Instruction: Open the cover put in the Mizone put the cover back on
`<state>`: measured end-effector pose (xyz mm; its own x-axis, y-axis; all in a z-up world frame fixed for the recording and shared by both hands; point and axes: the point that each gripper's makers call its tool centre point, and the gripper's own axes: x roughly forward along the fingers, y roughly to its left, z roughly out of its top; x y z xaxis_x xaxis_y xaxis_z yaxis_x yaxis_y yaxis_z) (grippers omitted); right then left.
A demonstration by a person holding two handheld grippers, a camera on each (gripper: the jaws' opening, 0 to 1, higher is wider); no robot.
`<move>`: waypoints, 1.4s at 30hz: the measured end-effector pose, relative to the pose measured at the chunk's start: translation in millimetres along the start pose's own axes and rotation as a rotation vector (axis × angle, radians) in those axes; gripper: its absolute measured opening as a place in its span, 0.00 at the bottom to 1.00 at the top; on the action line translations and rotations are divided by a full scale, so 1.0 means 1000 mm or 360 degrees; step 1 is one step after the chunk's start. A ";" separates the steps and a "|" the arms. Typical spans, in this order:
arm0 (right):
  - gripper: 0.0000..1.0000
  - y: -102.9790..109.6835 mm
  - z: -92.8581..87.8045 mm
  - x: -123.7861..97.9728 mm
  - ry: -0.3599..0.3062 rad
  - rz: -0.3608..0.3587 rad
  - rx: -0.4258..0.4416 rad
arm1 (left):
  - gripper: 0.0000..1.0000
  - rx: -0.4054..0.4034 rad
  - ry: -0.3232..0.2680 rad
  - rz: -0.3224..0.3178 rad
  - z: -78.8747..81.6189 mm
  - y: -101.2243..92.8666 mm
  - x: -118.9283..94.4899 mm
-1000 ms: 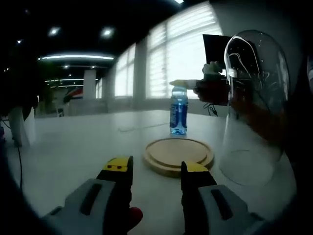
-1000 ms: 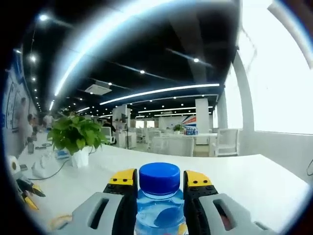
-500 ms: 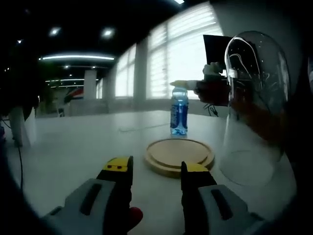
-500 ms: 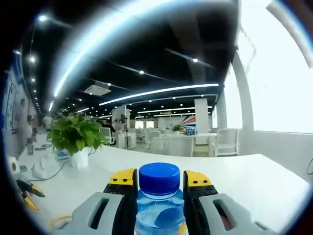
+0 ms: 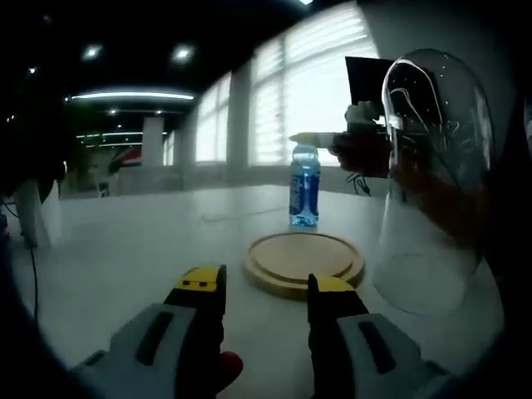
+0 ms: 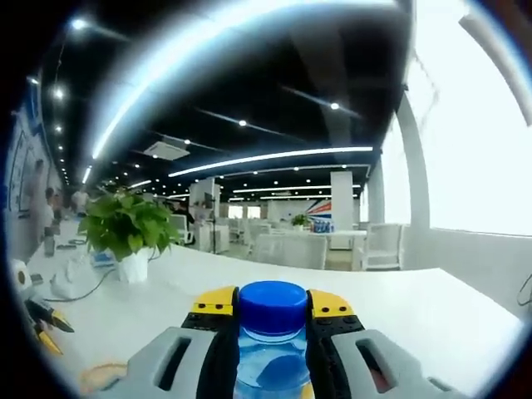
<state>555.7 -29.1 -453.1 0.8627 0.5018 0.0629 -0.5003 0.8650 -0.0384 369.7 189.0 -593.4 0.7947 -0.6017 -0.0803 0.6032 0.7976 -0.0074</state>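
In the left gripper view a blue Mizone bottle [image 5: 304,195] is upright just beyond the round wooden base [image 5: 332,253]. The right gripper [image 5: 320,141] reaches in from the right and holds the bottle at its neck. The clear glass dome cover [image 5: 432,183] stands on the table right of the base. My left gripper [image 5: 266,287] is open with nothing between its jaws, in front of the base. In the right gripper view the bottle [image 6: 273,366] with its blue cap sits between the jaws of my right gripper [image 6: 273,303], which is shut on it.
The white table [image 5: 133,241] stretches left and forward. A potted plant [image 6: 125,229], a cable and small tools [image 6: 46,312] lie at the table's left in the right gripper view. Windows and office desks are behind.
The right gripper's jaws have drawn in tighter on the bottle's neck. In the left gripper view the bottle and the right gripper sit slightly higher. The left gripper, base and dome are unmoved.
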 end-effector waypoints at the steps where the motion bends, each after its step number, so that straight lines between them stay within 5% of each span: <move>1: 0.24 0.001 0.000 0.000 0.0001 0.0001 0.0001 | 0.31 -0.0001 -0.0002 0.0002 0.000 0.000 0.000; 42: 0.25 0.008 0.002 0.001 -0.0025 0.0070 0.0017 | 0.31 -0.0007 -0.0002 -0.0002 0.001 -0.001 0.000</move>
<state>552.6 -22.0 -451.4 0.8387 0.5391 0.0767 -0.5384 0.8421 -0.0310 368.9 188.5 -592.4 0.7940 -0.6028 -0.0788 0.6038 0.7970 -0.0119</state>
